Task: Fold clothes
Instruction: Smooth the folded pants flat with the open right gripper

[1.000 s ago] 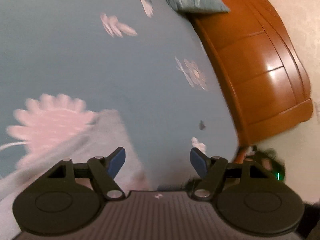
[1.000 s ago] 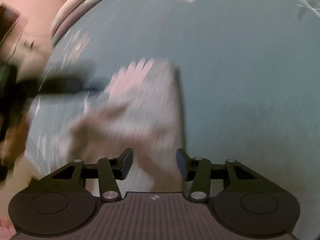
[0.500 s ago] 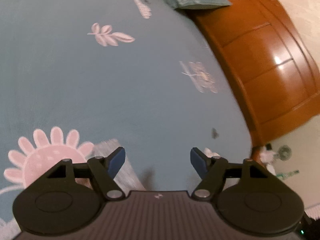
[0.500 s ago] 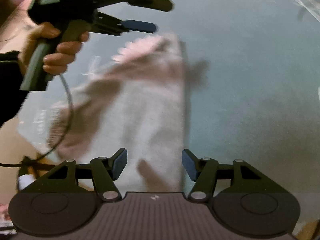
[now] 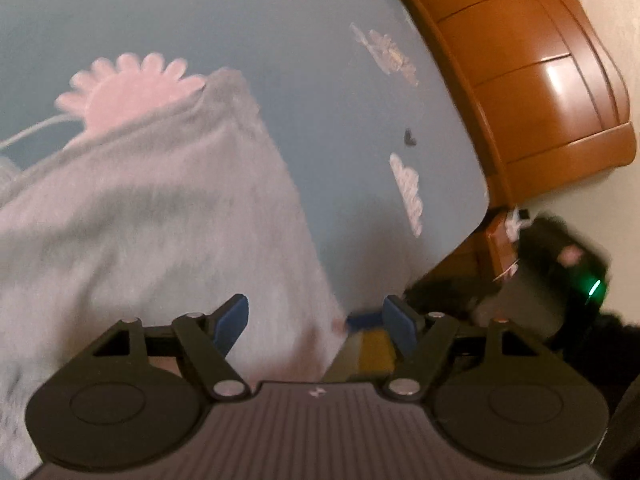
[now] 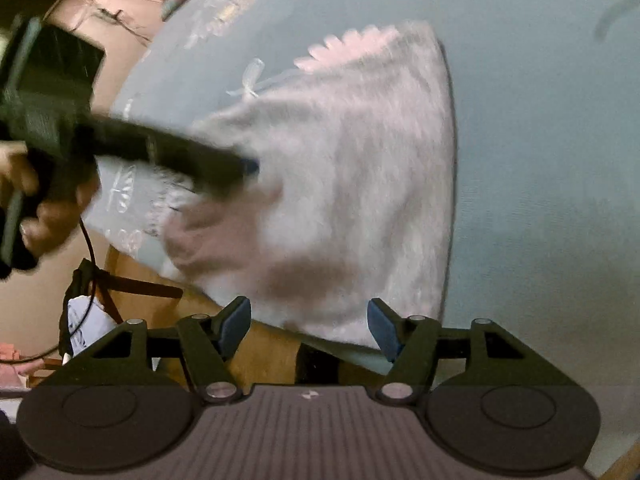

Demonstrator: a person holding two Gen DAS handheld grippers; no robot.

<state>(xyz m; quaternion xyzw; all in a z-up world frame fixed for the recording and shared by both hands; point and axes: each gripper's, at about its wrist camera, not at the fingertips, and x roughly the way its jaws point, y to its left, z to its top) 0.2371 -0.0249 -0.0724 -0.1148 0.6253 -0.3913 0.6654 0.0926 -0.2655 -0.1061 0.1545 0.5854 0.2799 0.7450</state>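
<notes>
A pale grey garment [image 5: 152,216] lies spread on a blue bedsheet [image 5: 280,60] printed with pink flowers. My left gripper [image 5: 316,316] hovers open over the garment's near right corner, and its pads touch nothing. The right wrist view shows the same garment [image 6: 352,168] in mid-frame. There the left gripper [image 6: 246,168], blurred and held by a hand [image 6: 44,220], reaches over the garment's left part. My right gripper [image 6: 308,316] hangs above the garment's near edge. Its jaws are opening, with the cloth below them and not pinched.
A polished wooden bed end [image 5: 540,92] rises to the right of the mattress. Beyond the bed's corner sits a dark device with a green light [image 5: 592,288]. The wooden bed frame [image 6: 260,344] and a white bag [image 6: 84,320] show below the mattress edge.
The left gripper has swung back over the garment, which now fills the lower left of its view. In the right view it dropped from the upper left onto the cloth. The right jaws have widened.
</notes>
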